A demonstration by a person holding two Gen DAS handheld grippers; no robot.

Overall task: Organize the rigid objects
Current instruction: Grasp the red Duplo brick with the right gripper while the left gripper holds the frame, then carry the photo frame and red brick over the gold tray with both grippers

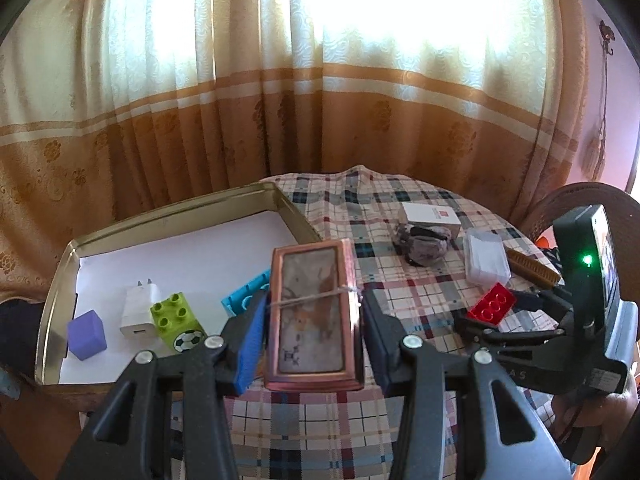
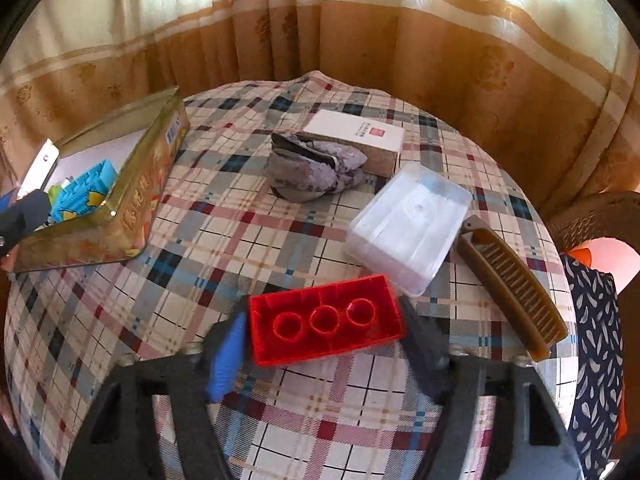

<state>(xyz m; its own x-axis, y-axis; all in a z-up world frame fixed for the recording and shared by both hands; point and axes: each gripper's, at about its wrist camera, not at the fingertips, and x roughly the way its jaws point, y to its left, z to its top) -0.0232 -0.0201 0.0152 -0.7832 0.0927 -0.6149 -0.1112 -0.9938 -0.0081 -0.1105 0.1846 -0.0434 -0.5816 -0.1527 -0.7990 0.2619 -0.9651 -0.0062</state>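
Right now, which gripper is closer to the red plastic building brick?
Right. The right gripper has the red plastic building brick between its jaws; the left gripper, further left, holds a copper-framed box.

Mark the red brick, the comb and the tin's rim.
red brick (image 2: 326,320): right wrist view, on its hollow underside, middle ring.
comb (image 2: 516,288): right wrist view, on the row of teeth.
tin (image 1: 294,210): left wrist view, on its right rim.

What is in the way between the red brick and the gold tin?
Nothing visible blocks it. The red brick sits between the right gripper fingers, and only bare plaid tablecloth lies between it and the tin.
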